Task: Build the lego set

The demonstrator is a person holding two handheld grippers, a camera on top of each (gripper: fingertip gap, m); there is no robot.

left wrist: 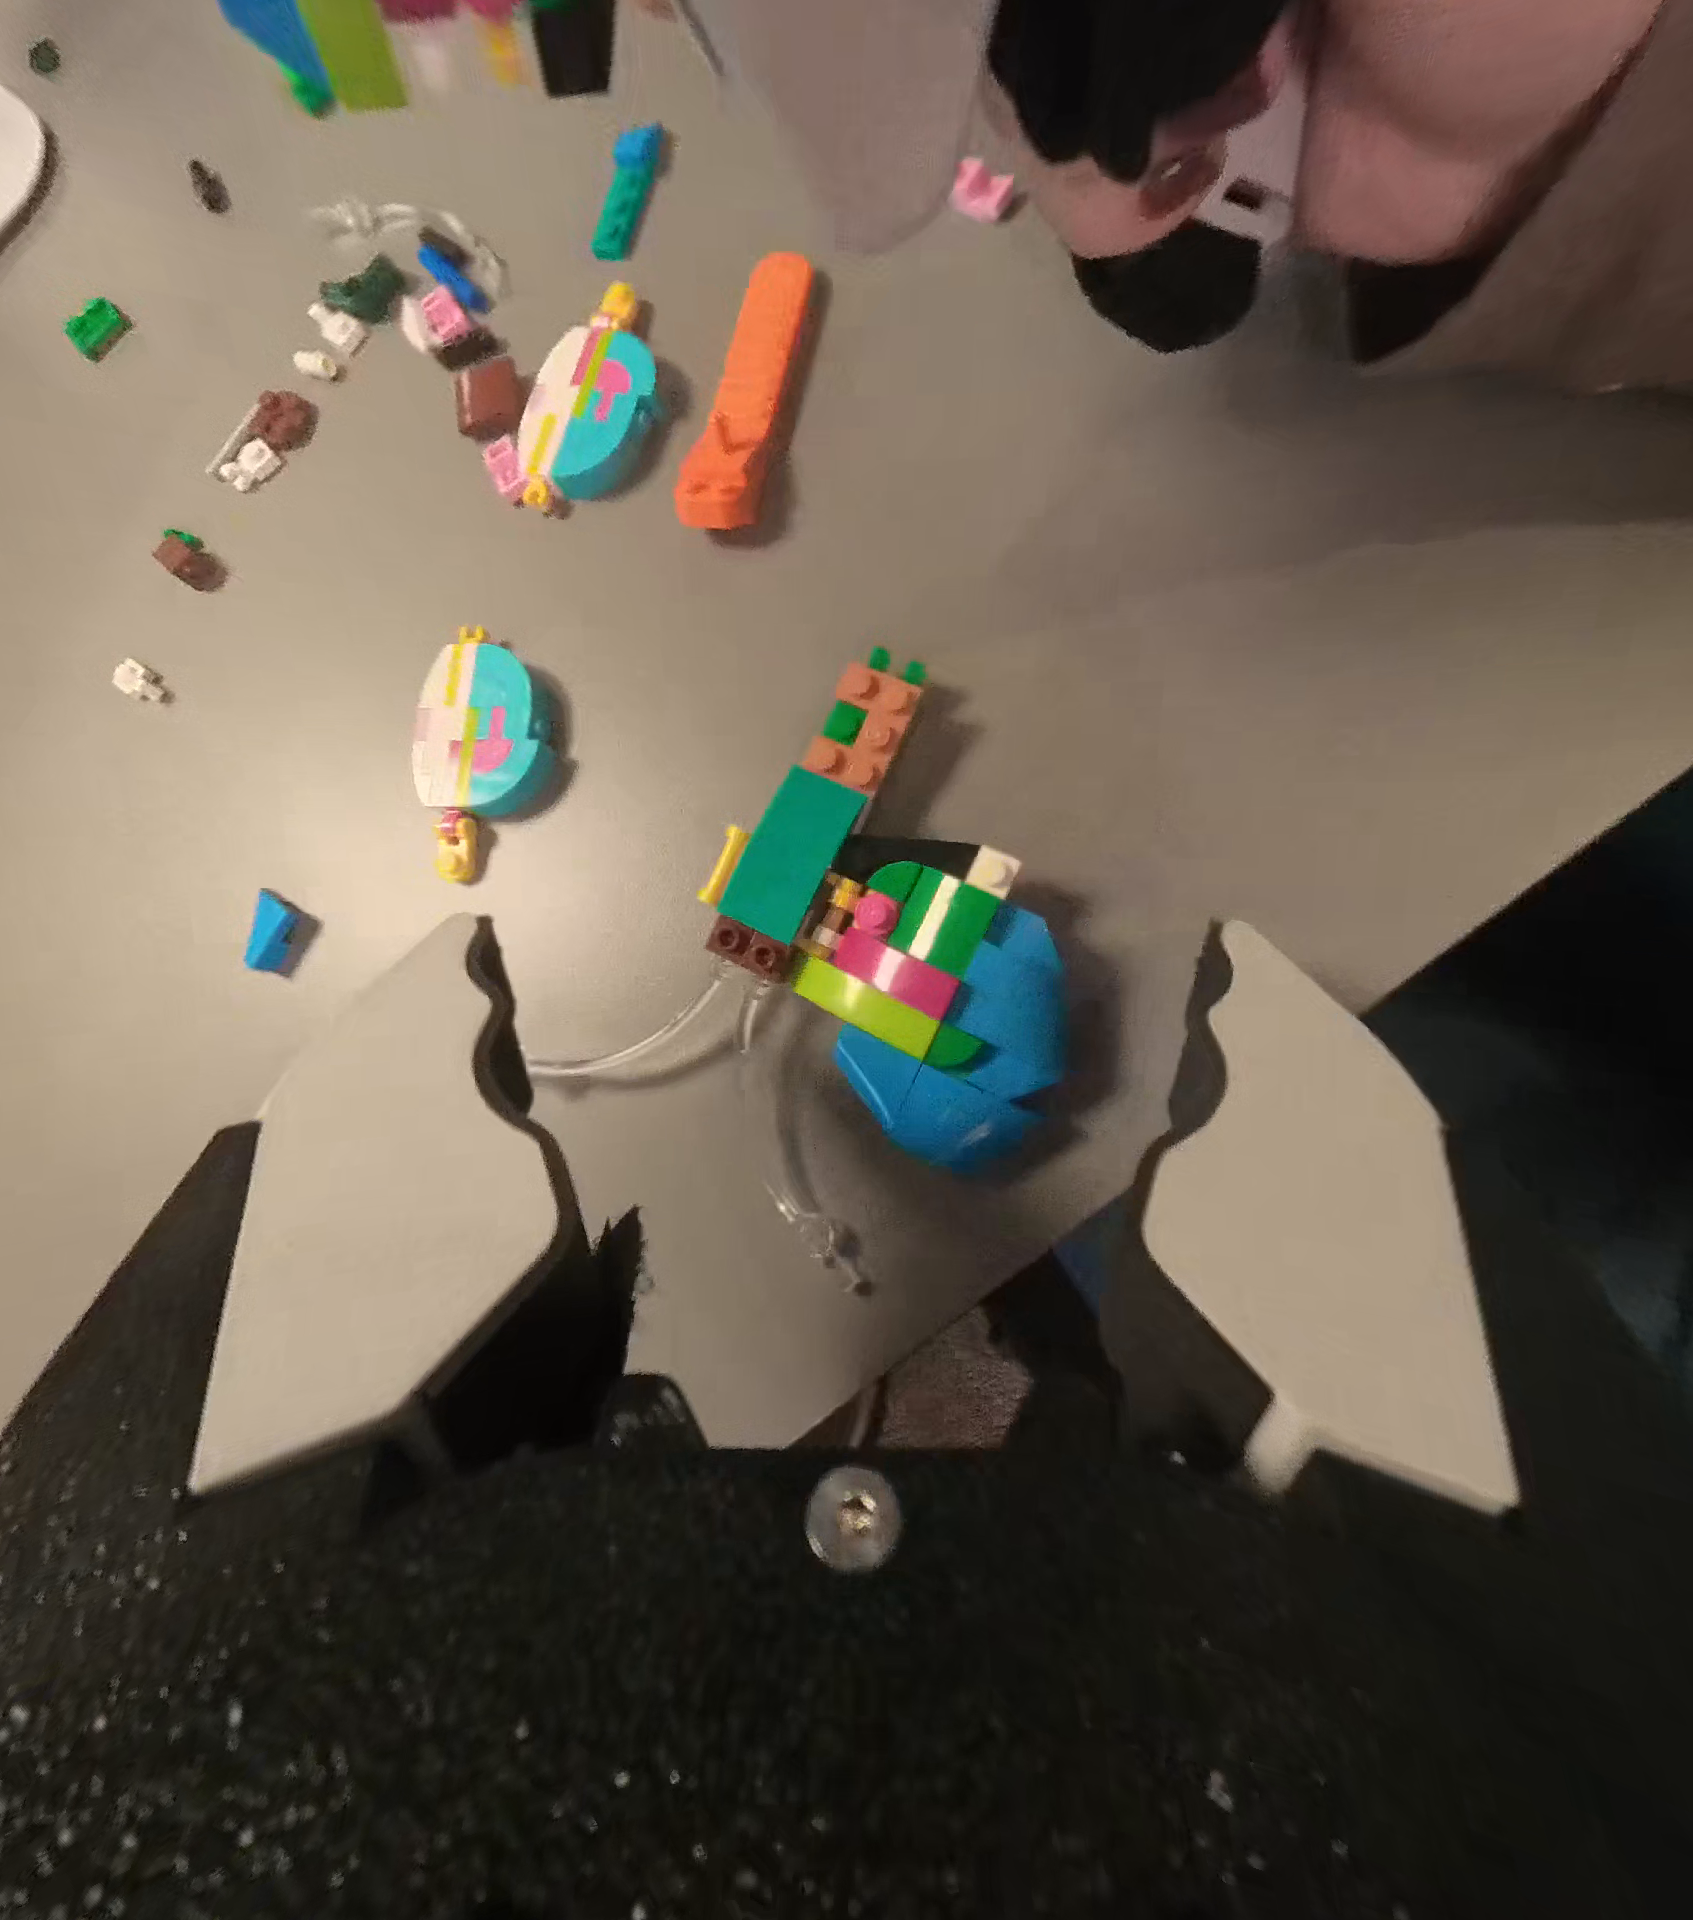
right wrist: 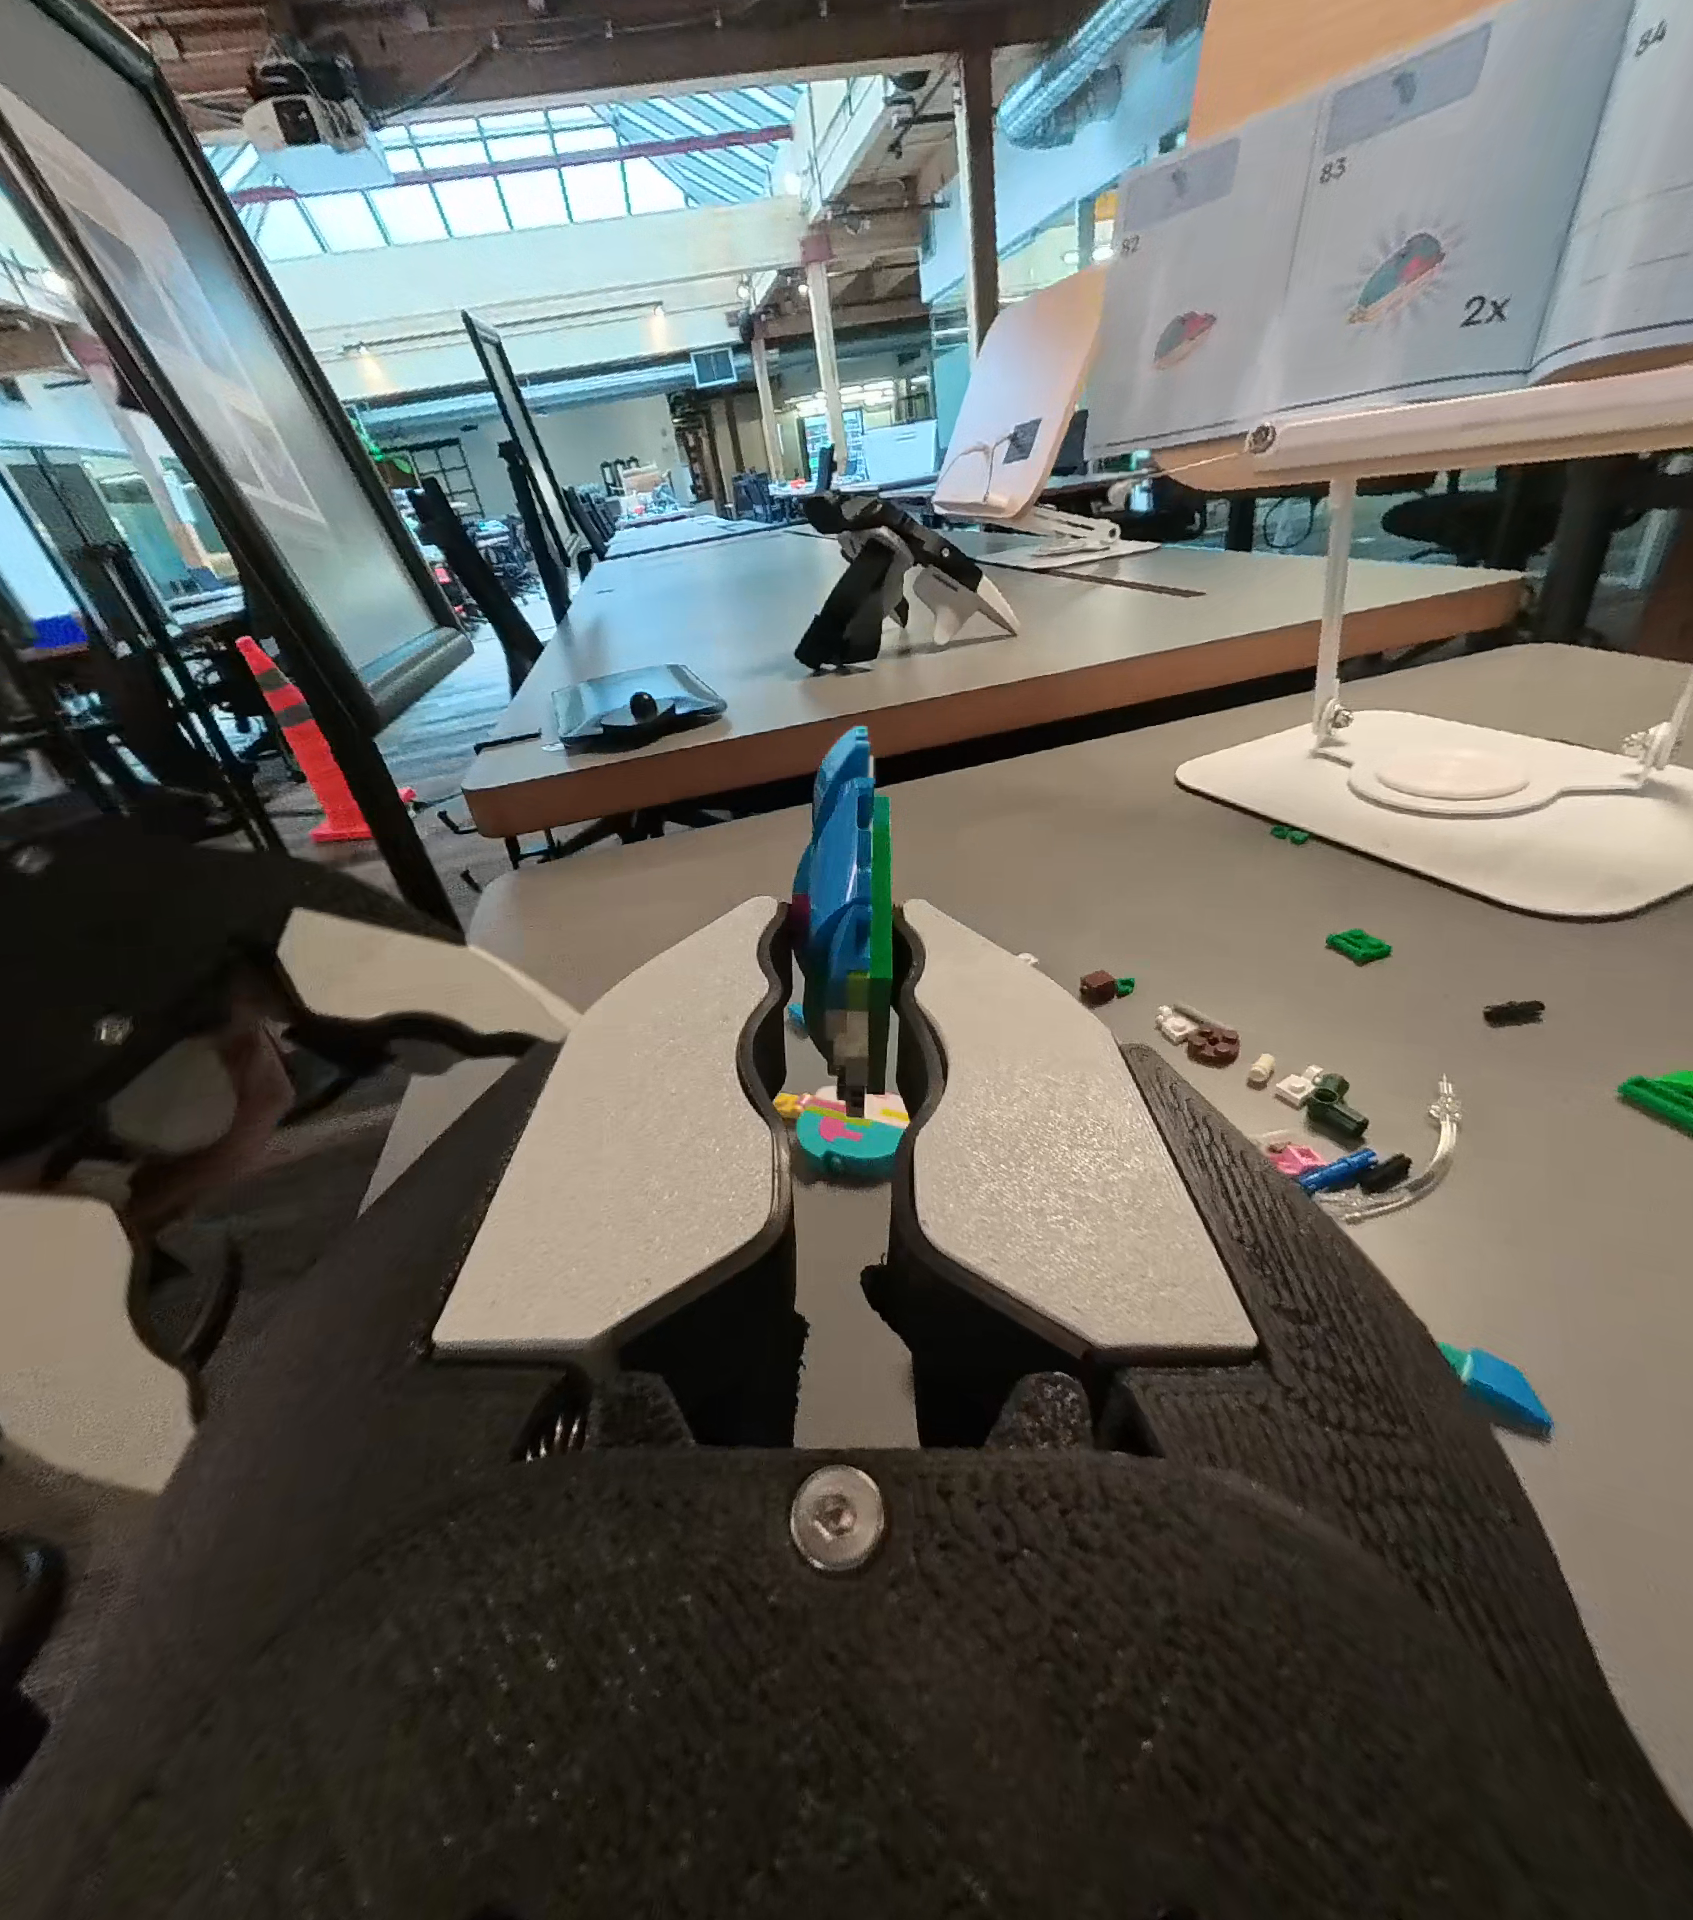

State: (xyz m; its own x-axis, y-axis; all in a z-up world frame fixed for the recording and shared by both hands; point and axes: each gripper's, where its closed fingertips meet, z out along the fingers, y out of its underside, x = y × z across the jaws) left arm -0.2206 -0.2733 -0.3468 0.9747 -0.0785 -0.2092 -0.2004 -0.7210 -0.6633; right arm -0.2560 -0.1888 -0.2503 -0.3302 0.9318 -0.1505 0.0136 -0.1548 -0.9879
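Observation:
My left gripper [left wrist: 847,935] is open and hovers low over the grey table near its front edge. Between its fingers lies a lego assembly [left wrist: 925,977] with a blue dome, green, pink and lime parts and clear curved stalks. My right gripper [right wrist: 842,914] is shut on a flat blue and green lego piece [right wrist: 837,831] and holds it upright above the table. A round teal and white disc [right wrist: 847,1138] shows through the gap below it. Two such discs [left wrist: 483,743] [left wrist: 593,416] lie on the table in the left wrist view.
An orange brick separator [left wrist: 748,395] lies beyond the discs. Small loose bricks [left wrist: 343,343] are scattered at the left, and also show at the right of the right wrist view [right wrist: 1320,1101]. A white stand [right wrist: 1507,821] holds the open instruction booklet [right wrist: 1444,229]. The table edge [left wrist: 1444,935] runs at the right. The tips of one gripper are about 12 cm away from the tips of the other. My right gripper's tips are some 11 cm from the orange brick separator [left wrist: 748,395].

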